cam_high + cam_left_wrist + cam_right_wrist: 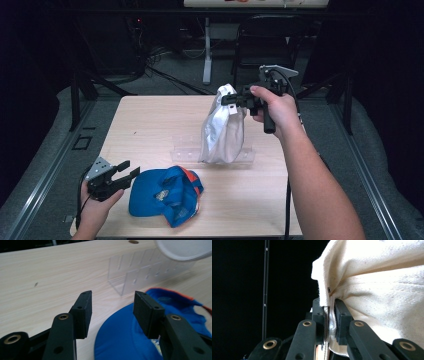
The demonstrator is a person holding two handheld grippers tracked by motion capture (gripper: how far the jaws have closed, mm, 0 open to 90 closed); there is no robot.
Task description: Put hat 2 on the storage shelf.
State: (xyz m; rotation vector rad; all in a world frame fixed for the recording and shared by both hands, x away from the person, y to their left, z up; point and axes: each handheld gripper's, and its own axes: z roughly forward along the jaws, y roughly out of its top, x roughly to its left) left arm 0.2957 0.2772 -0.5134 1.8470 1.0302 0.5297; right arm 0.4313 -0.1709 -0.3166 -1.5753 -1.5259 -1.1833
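While the right gripper (pixel 234 98) clamps the white cap (pixel 222 131) aloft above the clear rack (pixel 186 148) at frame centre, the blue cap (pixel 165 196) lies unhandled at lower left, beside the released left gripper (pixel 125 171).

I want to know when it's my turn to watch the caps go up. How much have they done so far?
Nothing looks finished yet. In hand: the right gripper is shut on the white cap, holding it up over the clear plastic rack. Left: the blue cap lies on the table, and the left gripper is open beside it, probably about to pick it up.
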